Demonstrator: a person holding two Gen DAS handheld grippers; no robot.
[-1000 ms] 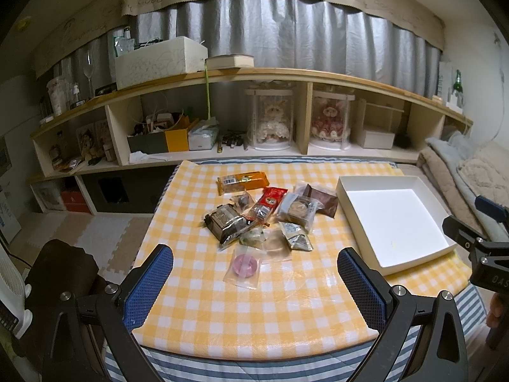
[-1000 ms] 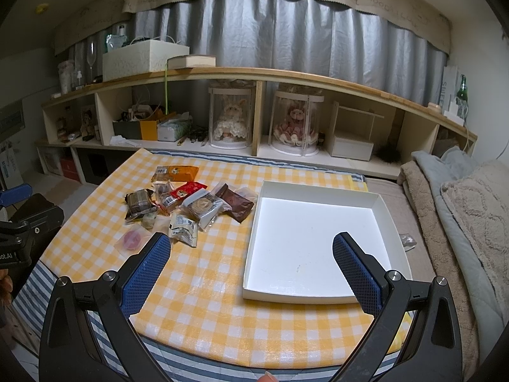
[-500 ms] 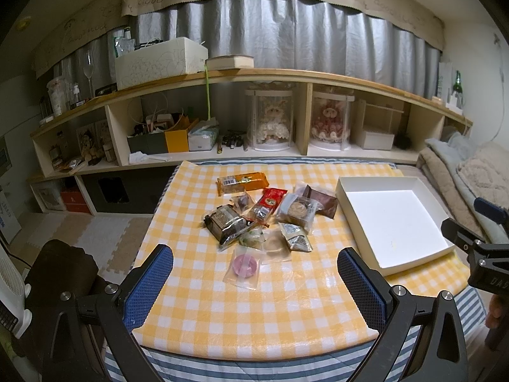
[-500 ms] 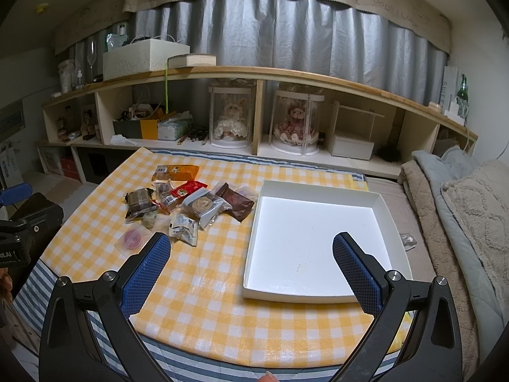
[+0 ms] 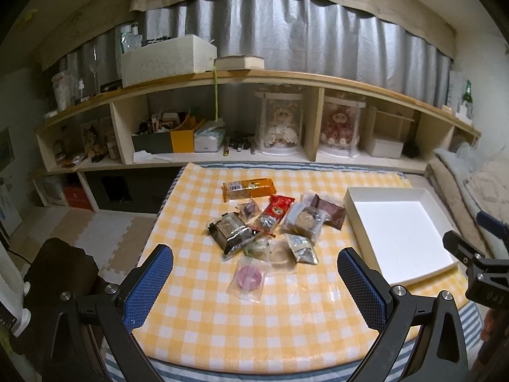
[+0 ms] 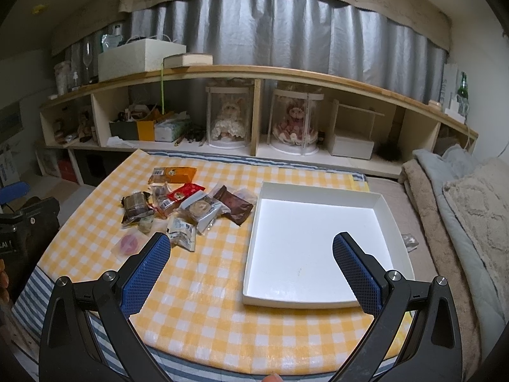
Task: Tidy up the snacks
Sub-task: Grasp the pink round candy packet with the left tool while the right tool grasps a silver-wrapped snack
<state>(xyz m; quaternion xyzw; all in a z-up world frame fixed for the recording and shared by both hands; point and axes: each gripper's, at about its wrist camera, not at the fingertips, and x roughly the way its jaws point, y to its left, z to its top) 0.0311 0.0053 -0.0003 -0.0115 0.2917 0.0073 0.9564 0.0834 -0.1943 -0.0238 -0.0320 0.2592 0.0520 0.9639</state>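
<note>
Checked table [image 5: 203,328] w/ snacks [image 5: 273,222], white tray [image 6: 394,219].

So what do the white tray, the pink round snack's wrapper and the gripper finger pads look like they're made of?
White tray: matte, thin folded walls, probably cardboard. Pink round snack's wrapper: clear glossy plastic film, contents showing through. Finger pads: blue with a fine grid texture, likely rubber, on black rigid fingers.

Bare yellow checked tablecloth [image 5: 254,324] lies open along the near edge, in front of the snack pile [image 5: 273,226]. The white tray [image 6: 318,242] stands beside the pile, its raised walls [image 6: 251,238] blocking sideways passage; above, nothing intervenes.
</note>
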